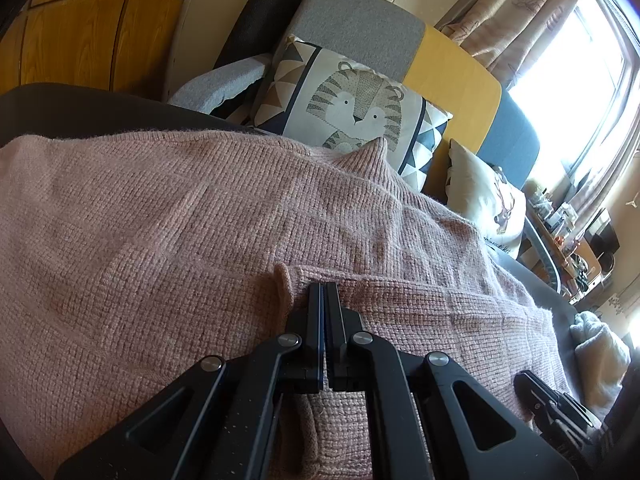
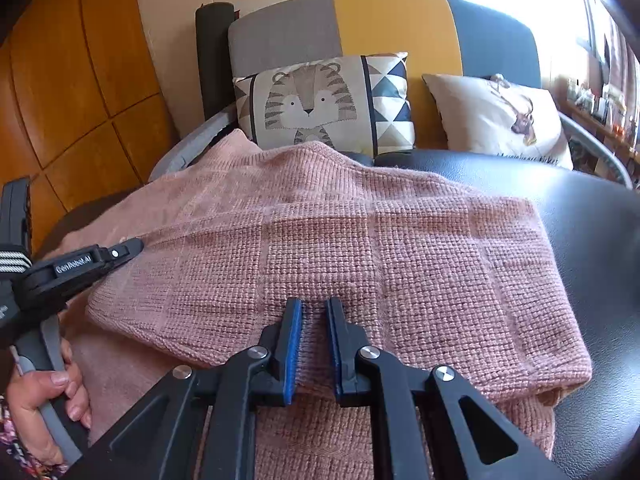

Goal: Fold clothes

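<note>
The pink sweater (image 2: 360, 256) lies spread over a black leather seat (image 2: 580, 240), with its near right part folded into a thick doubled layer. The right tool (image 2: 314, 304) sits at the sweater's near edge, its blue-padded fingers (image 2: 295, 340) slightly parted with a ridge of knit running up between them; whether the pads press on it I cannot tell. Further left, the left tool (image 1: 323, 286) is clenched, its fingers together on a raised fold of the knit; how much fabric they pinch is hidden. A hand (image 2: 44, 404) wraps that tool's grey handle at the left edge of the right wrist view. The sweater is chunky knit, worked in square blocks. Beyond it, a tiger-print cushion (image 2: 316, 100) and a white cushion (image 2: 500, 116) lean against a grey, yellow and blue backrest (image 2: 396, 20). The sweater's far edge covers the tiger cushion's base.
</note>
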Demonstrator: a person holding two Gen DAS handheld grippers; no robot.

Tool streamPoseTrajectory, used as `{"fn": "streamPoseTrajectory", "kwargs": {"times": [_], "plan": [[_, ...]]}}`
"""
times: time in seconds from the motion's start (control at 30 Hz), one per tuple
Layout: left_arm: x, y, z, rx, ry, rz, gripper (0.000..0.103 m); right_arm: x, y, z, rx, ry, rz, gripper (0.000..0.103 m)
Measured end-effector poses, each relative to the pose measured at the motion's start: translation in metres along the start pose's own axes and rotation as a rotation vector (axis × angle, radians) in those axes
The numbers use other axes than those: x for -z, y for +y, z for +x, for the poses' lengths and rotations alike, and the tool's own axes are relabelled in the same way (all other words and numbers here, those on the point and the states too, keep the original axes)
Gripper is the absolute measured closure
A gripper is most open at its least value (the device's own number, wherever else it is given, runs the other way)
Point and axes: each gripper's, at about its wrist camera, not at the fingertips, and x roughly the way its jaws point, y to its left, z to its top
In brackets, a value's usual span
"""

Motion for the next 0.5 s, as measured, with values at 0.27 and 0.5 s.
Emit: {"fn": "streamPoseTrajectory", "kwargs": {"times": [0.27, 0.5], "plan": [[0.000, 0.011, -0.003, 0.062, 0.027, -0.080, 0.100, 0.002, 0.011, 0.003, 0.070, -0.014, -0.055, 0.092], [-0.011, 0.032, -0.046, 0.171, 0.081, -0.043, 0.045, 0.001, 0.012, 0.003, 0.078, -0.016, -0.061, 0.092]]}}
